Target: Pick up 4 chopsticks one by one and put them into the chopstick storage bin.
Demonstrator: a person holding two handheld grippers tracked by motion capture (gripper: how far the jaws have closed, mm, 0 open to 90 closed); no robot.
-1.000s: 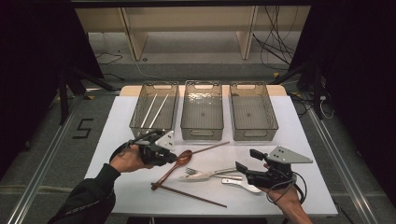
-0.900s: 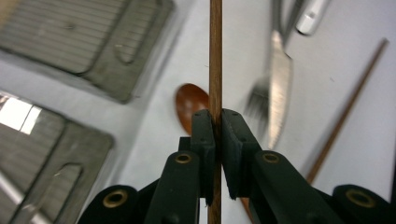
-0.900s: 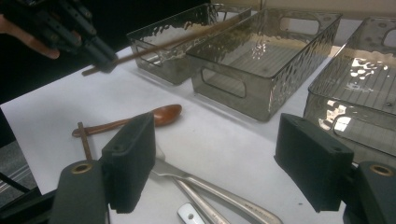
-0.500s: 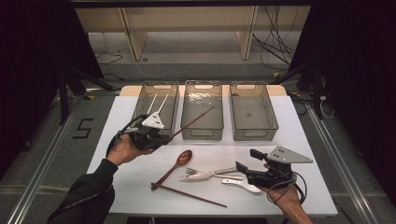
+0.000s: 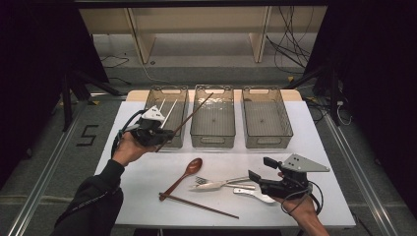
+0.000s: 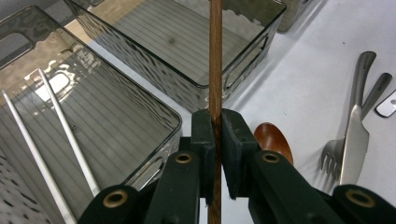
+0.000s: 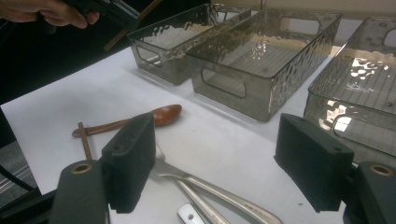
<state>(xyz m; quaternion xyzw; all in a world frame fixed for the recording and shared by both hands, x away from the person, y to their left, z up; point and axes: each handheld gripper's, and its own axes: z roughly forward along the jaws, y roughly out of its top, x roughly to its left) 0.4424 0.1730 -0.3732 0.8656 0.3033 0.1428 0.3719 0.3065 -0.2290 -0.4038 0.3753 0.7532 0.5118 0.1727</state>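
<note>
Gripping a wooden chopstick [image 6: 215,70], left gripper [image 5: 156,138] hovers over bin rim [image 5: 169,145].

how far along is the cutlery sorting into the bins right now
Early on. Done: two white chopsticks lie in the left bin. In hand: the left hand-held gripper is shut on a brown chopstick, held above the bins. Left on the table: the second brown chopstick, wooden spoon, fork, knife and white spoon. The right hand-held gripper is open.
</note>
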